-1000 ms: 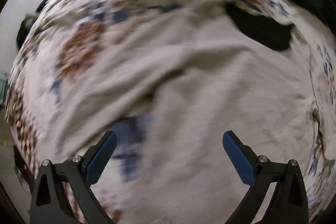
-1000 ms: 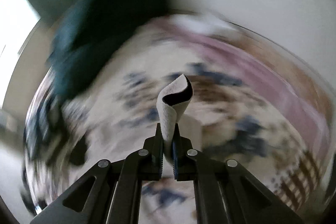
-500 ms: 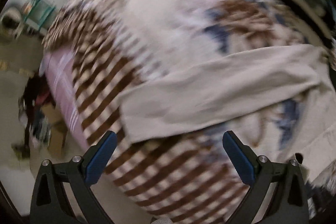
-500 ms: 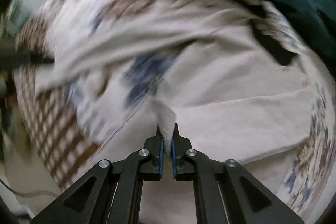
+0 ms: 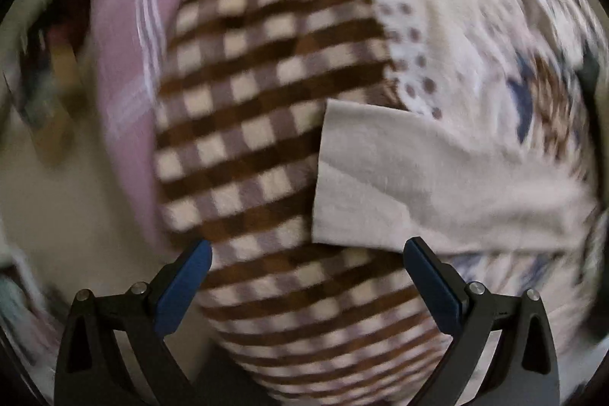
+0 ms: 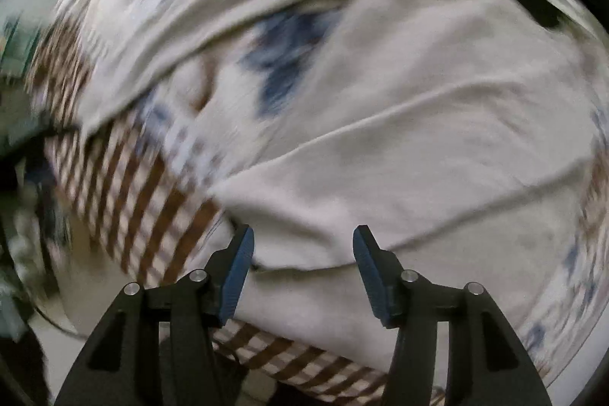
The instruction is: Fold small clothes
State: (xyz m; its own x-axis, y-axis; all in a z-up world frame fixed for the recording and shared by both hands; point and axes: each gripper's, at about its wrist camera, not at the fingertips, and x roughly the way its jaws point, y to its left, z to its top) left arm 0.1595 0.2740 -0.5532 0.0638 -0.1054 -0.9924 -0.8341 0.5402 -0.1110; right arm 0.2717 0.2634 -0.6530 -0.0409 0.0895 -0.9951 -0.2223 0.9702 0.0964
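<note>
On the bed, over the brown-checked blanket point(image 6: 152, 215), the right gripper point(image 6: 302, 265) is now standing with its fingers spread apart and empty — half a second ago they were pinched tight on a fold of the cream garment point(image 6: 418, 147), and that fold is now lying loose just beyond the blue pads. The left gripper point(image 5: 304, 284) is staying wide open with nothing between its fingers, as before, while its view is swinging further over the checks toward a pink cloth point(image 5: 129, 71) at the far left.

Both views are smearing with motion. The floral print at the far edges is hard to read, the clutter off the bed's left side is only a blur, and the dark patch at the far right cannot be identified.

The garment is lying flat on the blanket, pale and soft-looking, with long shallow creases crossing it. In the left view one squared end point(image 5: 399, 185) is resting just beyond the right finger, its cut edge sharp against the checks.
</note>
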